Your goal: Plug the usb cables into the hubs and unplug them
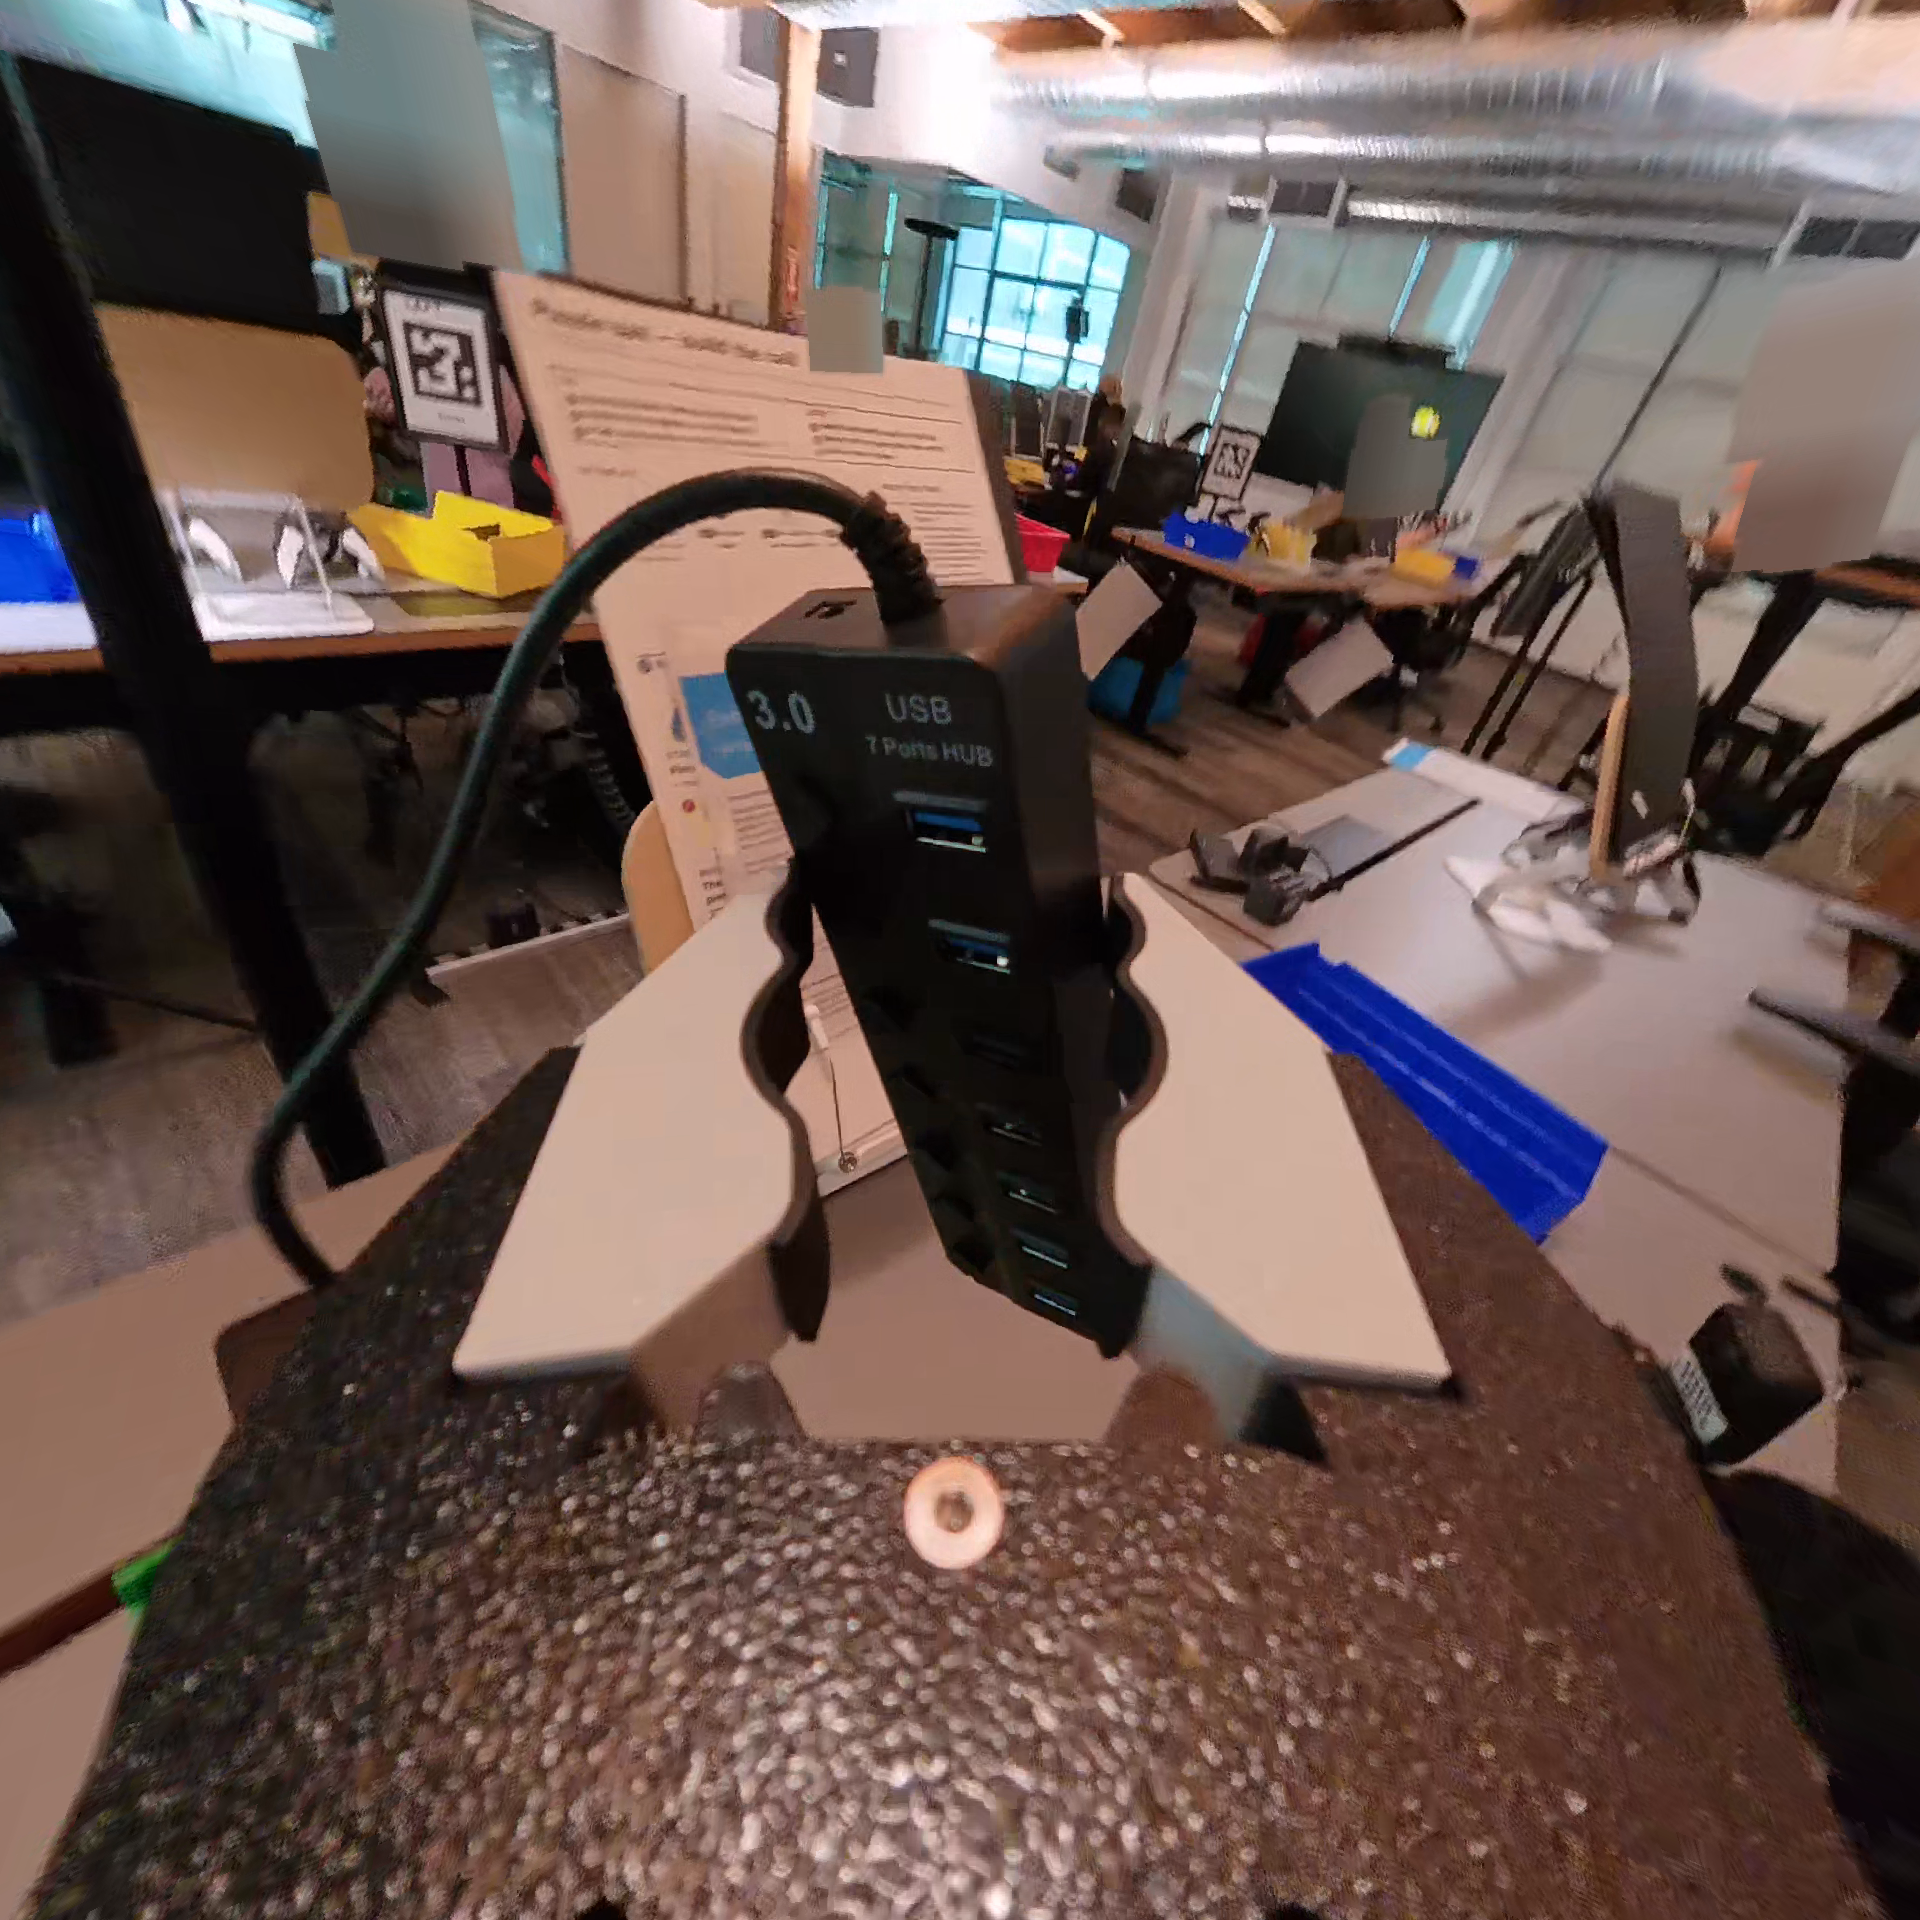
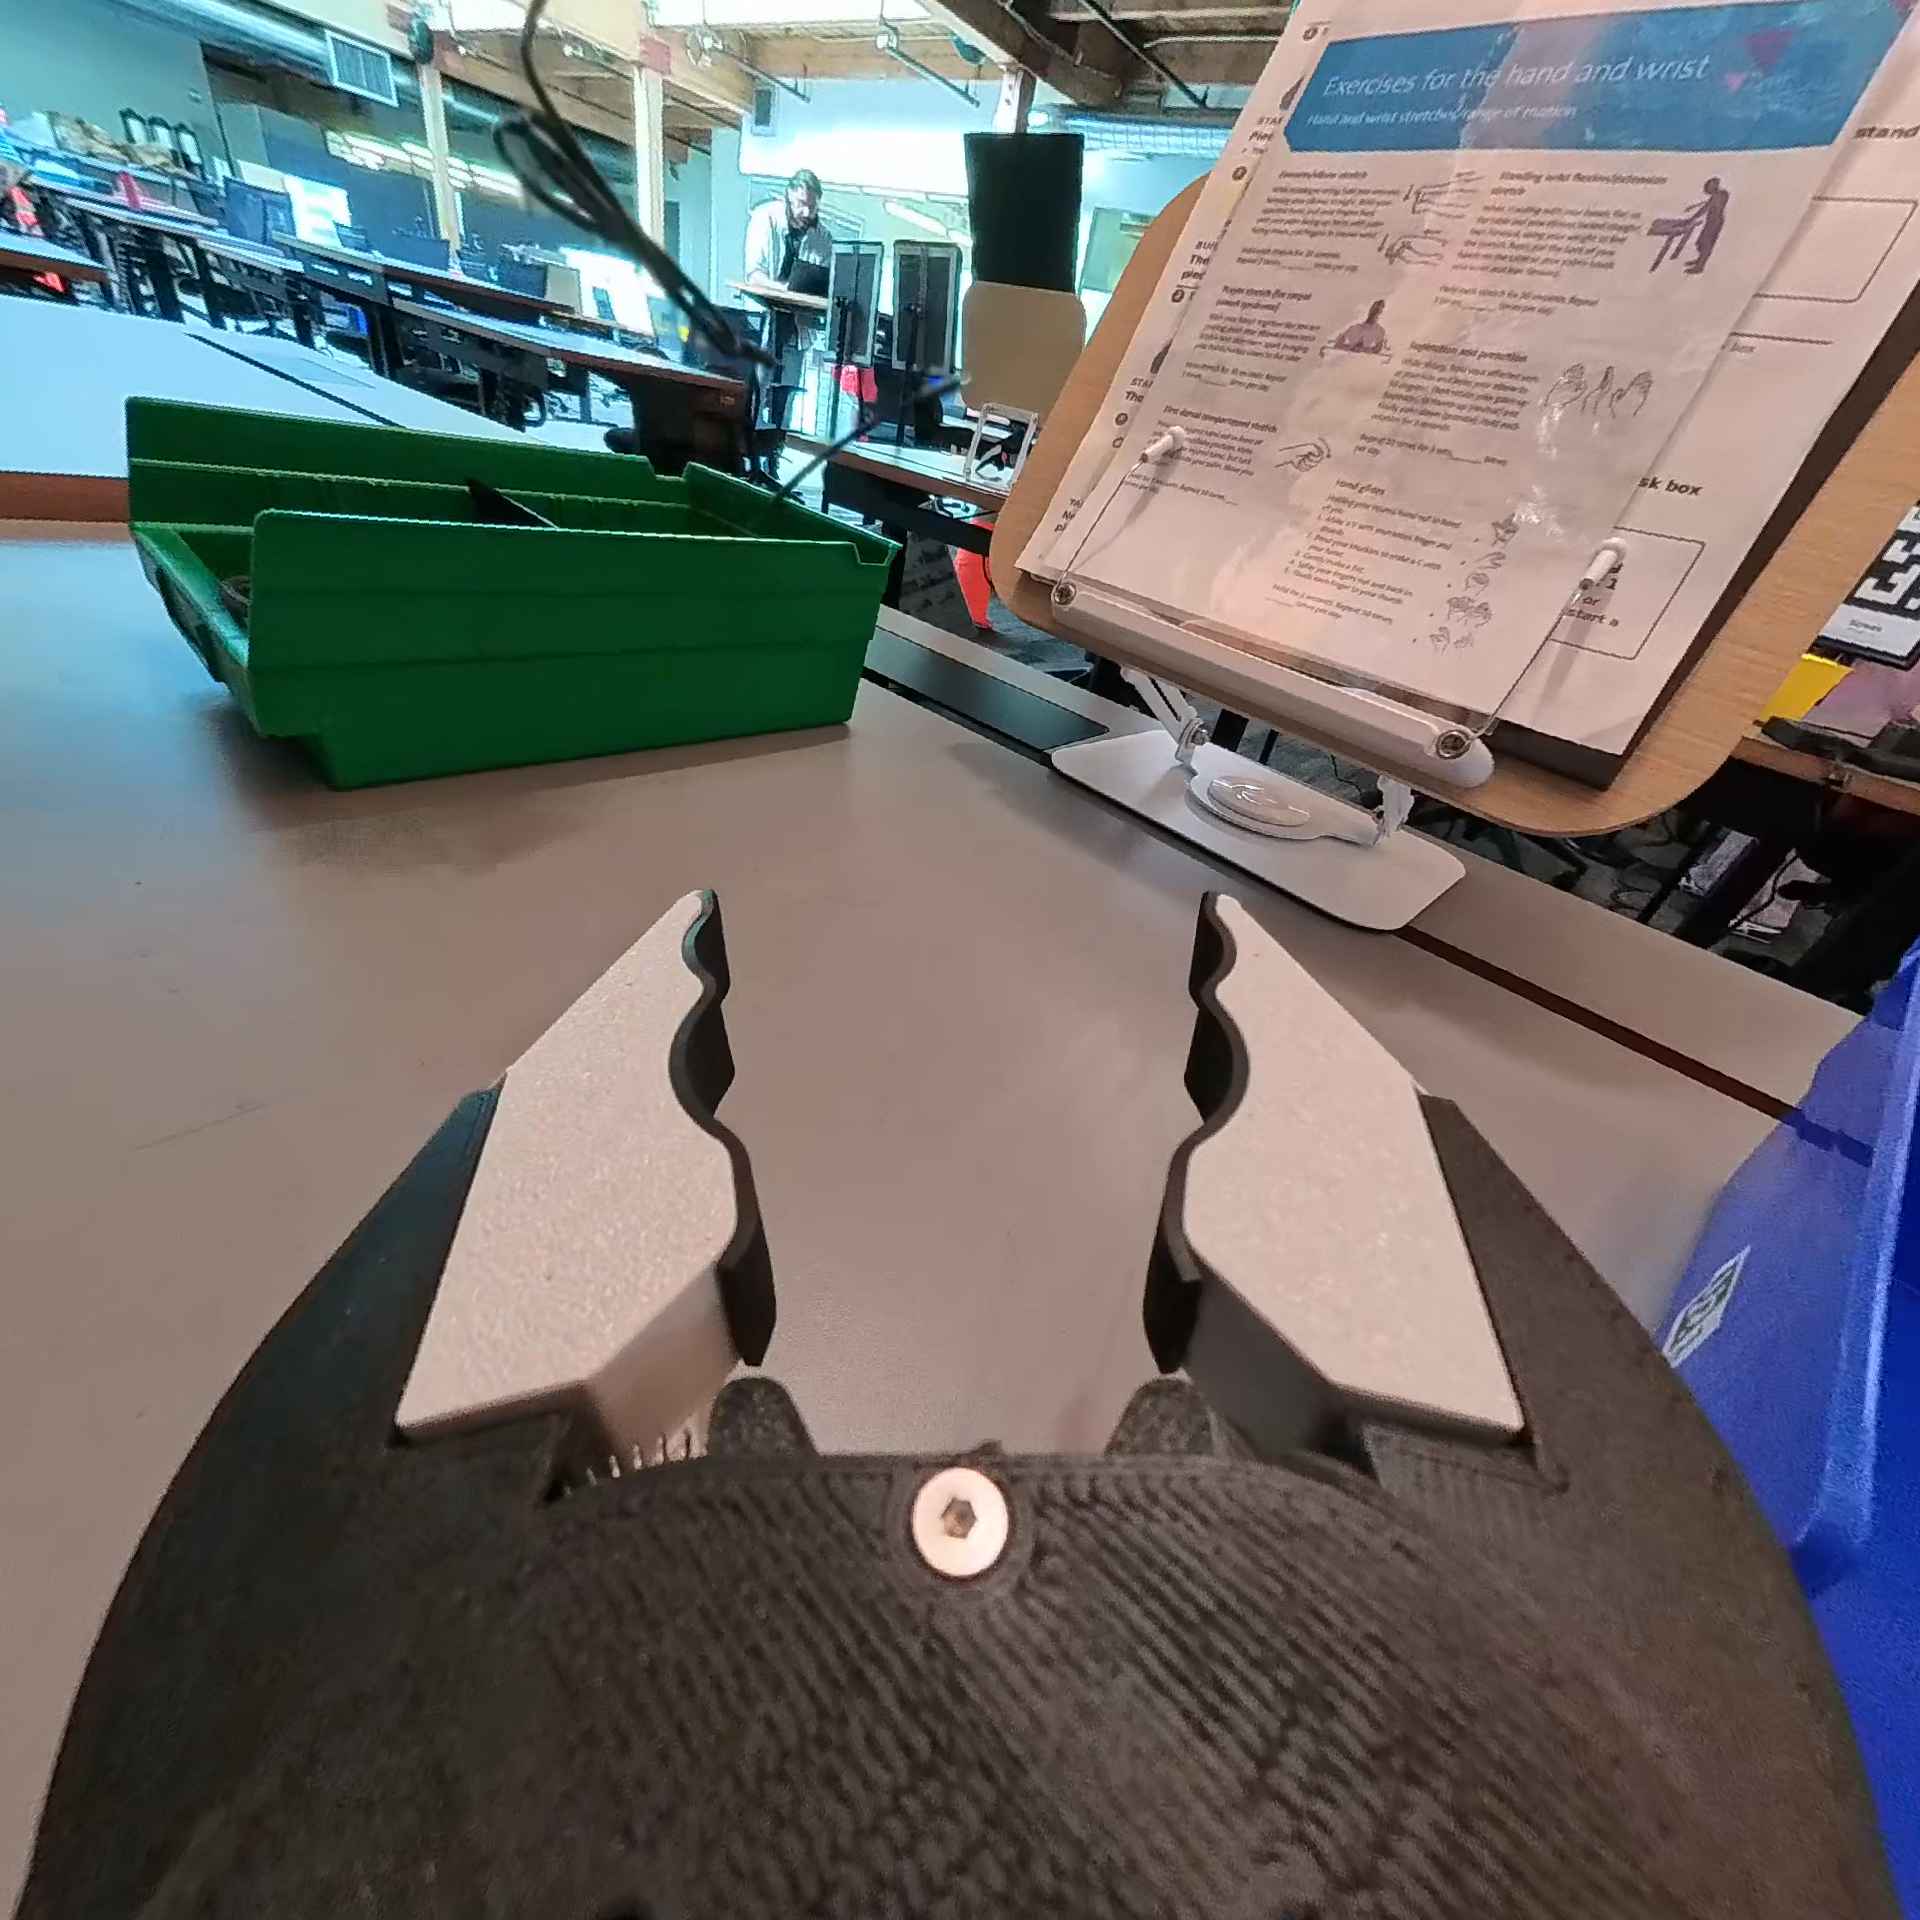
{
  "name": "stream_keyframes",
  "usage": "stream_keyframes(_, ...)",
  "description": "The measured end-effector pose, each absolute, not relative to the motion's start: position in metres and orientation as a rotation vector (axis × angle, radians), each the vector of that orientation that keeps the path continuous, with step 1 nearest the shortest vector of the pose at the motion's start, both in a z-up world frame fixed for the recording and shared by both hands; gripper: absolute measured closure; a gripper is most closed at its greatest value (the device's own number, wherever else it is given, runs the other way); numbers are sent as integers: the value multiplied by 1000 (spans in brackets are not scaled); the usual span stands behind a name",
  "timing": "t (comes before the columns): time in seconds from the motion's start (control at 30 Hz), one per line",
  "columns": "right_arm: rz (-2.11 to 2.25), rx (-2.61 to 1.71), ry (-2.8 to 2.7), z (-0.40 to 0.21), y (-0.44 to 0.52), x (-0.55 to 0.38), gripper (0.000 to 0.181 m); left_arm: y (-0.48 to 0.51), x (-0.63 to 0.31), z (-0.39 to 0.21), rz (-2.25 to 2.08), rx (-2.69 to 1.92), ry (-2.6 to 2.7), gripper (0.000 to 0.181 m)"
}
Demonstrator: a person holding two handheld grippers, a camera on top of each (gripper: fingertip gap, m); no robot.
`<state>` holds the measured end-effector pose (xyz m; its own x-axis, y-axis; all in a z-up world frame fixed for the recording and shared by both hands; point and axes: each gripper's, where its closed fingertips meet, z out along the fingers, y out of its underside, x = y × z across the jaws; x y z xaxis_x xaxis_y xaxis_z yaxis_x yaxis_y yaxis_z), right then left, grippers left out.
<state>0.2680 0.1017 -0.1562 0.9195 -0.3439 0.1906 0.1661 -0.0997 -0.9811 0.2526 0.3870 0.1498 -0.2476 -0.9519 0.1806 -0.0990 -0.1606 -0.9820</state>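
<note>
In the left wrist view my left gripper (image 1: 951, 914) is shut on a black USB hub (image 1: 935, 894) and holds it upright above the table, tilted a little. The hub's row of ports faces me and all ports are empty. Its dark cable (image 1: 457, 831) leaves the top end, arcs left and drops behind the gripper body. In the right wrist view my right gripper (image 2: 956, 925) is open and empty, low over the grey table (image 2: 312, 987). No USB cable plug shows near it. A thin black cable (image 2: 623, 239) hangs in the air above the green bin.
A green bin (image 2: 499, 613) stands on the table ahead left of the right gripper. A document stand (image 2: 1455, 416) with printed sheets stands ahead right. A blue bin (image 2: 1829, 1351) is close at the right edge; it also shows in the left wrist view (image 1: 1423, 1081). A black adapter (image 1: 1745, 1371) lies at right.
</note>
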Motion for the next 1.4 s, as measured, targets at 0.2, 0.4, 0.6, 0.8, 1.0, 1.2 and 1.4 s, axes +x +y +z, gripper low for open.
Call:
stream_keyframes(0.2,-299,-1523,120,-131,101,252,80,280,231,149,-1413,-923,1634,126)
stream_keyframes(0.4,73,-1295,38,-44,83,196,69,151,209,91,-1452,-587,1896,127)
stream_keyframes(0.6,38,-1345,-30,-44,83,182,80,71,204,11,-1619,-571,2008,127)
stream_keyframes(0.8,-35,-1381,-80,-64,90,185,126,46,205,-31,-1569,-572,2047,127)
stream_keyframes(1.0,6,-1377,-114,-76,91,187,128,46,197,-37,-1467,-578,2091,114)
stream_keyframes(1.2,-258,-1392,-70,-80,89,214,128,72,202,-27,-1209,-881,2062,110)
stream_keyframes(1.4,-556,-1443,-138,-88,97,217,127,77,207,-41,-1082,-1102,2090,153)
